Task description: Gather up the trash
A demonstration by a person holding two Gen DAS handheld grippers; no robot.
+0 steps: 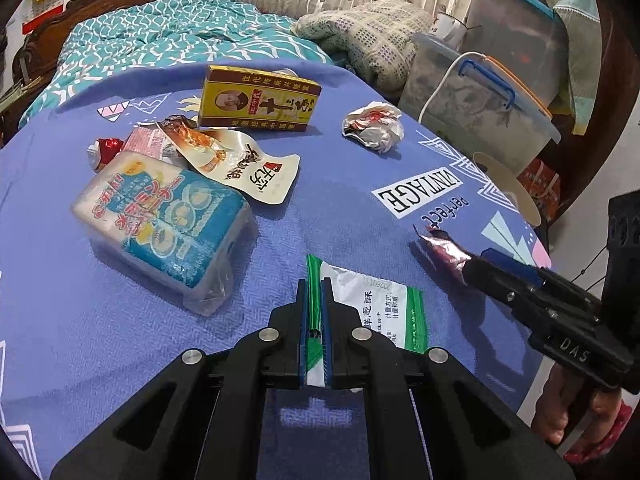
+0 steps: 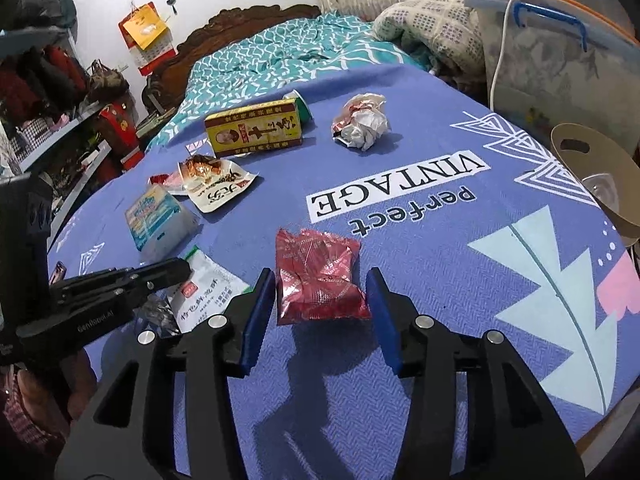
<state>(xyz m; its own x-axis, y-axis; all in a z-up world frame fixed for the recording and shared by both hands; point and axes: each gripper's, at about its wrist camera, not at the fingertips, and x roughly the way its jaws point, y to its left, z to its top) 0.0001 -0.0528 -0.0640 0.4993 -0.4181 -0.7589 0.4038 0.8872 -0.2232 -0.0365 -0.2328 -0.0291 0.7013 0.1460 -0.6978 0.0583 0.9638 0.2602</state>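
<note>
My left gripper (image 1: pixel 315 280) is shut on a green and white wrapper (image 1: pixel 376 308), which rests on the purple bedsheet (image 1: pixel 340 208); it also shows in the right wrist view (image 2: pixel 204 292). My right gripper (image 2: pixel 320 276) is open, its jaws on either side of a red foil wrapper (image 2: pixel 320 276) lying on the sheet. In the left wrist view the red wrapper (image 1: pixel 440 254) sticks out from the right gripper (image 1: pixel 466 266). Further back lie a yellow box (image 1: pixel 260 98), a crumpled paper ball (image 1: pixel 374 126), a white snack pouch (image 1: pixel 248 168) and a blue tissue pack (image 1: pixel 164 220).
A paper bag (image 2: pixel 592 172) stands open at the bed's right edge. Clear storage bins (image 1: pixel 480 100) are stacked behind it. A teal quilt (image 1: pixel 160 40) and folded blanket (image 1: pixel 368 32) lie at the bed's far end. Shelves with clothes (image 2: pixel 60 100) stand to the left.
</note>
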